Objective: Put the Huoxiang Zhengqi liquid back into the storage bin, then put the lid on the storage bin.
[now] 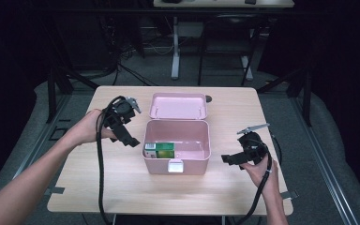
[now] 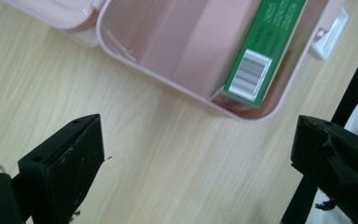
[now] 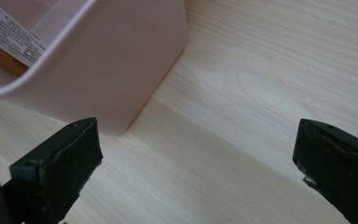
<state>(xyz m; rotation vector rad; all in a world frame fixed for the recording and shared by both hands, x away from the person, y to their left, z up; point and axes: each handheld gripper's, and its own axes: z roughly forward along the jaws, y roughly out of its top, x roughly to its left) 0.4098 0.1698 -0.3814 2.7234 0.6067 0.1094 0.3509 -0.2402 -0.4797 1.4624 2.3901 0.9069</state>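
Observation:
A pink plastic box (image 1: 201,157) stands open in the middle of the table, its lid (image 1: 178,105) folded back behind it. A green carton (image 1: 160,150) lies inside at the box's front left; its barcode end (image 2: 251,74) shows in the left gripper view. My left gripper (image 1: 129,139) hovers just left of the box, open, with bare tabletop between its fingers (image 2: 63,163). My right gripper (image 1: 232,159) is held to the right of the box, open and holding nothing, its fingers (image 3: 56,168) wide apart over the wood beside the box's wall (image 3: 102,65).
The light wooden table (image 1: 122,187) has free surface in front of and beside the box. A white latch (image 1: 175,166) sits on the box's front wall. Cables trail from both grippers toward the near edge. Dark floor, desk legs and chairs lie beyond the table.

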